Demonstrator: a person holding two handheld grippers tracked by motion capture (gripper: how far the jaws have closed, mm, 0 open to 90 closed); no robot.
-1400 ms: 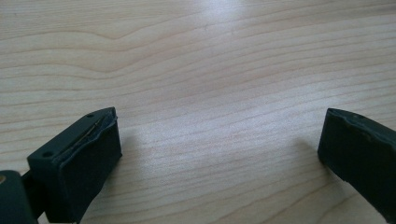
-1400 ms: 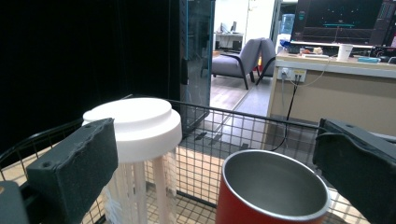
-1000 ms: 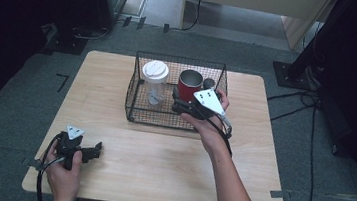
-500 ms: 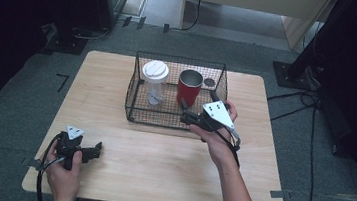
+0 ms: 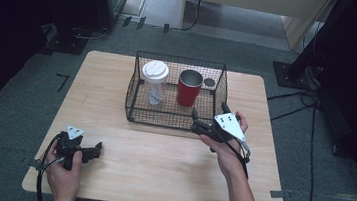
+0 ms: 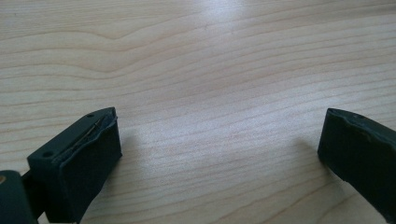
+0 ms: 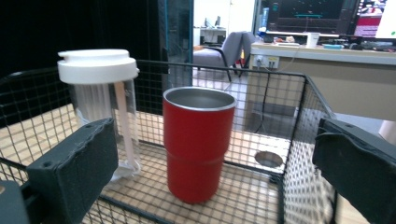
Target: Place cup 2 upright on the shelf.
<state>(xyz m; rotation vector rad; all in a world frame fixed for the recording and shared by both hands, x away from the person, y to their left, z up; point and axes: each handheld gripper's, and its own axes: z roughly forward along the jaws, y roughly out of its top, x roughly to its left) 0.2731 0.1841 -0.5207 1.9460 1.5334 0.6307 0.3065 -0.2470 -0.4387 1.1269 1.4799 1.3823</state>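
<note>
A black wire basket [image 5: 134, 93] [image 7: 299, 121] stands at the back middle of the wooden table [image 5: 160, 159]. Inside it are a red metal cup [image 5: 189, 87] [image 7: 198, 140], upright and open-topped, and a clear bottle with a white lid [image 5: 154, 82] [image 7: 99, 98] to its left. My right gripper [image 5: 206, 120] [image 7: 215, 179] is open, just outside the basket's near right corner, jaws pointing at the cup with nothing between them. My left gripper [image 5: 92, 149] [image 6: 219, 158] is open near the table's front left, low over bare wood.
A small dark round disc [image 5: 209, 82] [image 7: 268, 159] lies on the basket floor at the back right. Grey carpet [image 5: 321, 160] surrounds the table, with cables [image 5: 312, 102] and a stand base [image 5: 290, 74] on the right.
My right gripper has drawn back from above the basket's right side toward me and now sits outside its near right corner. The left gripper has stayed still.
</note>
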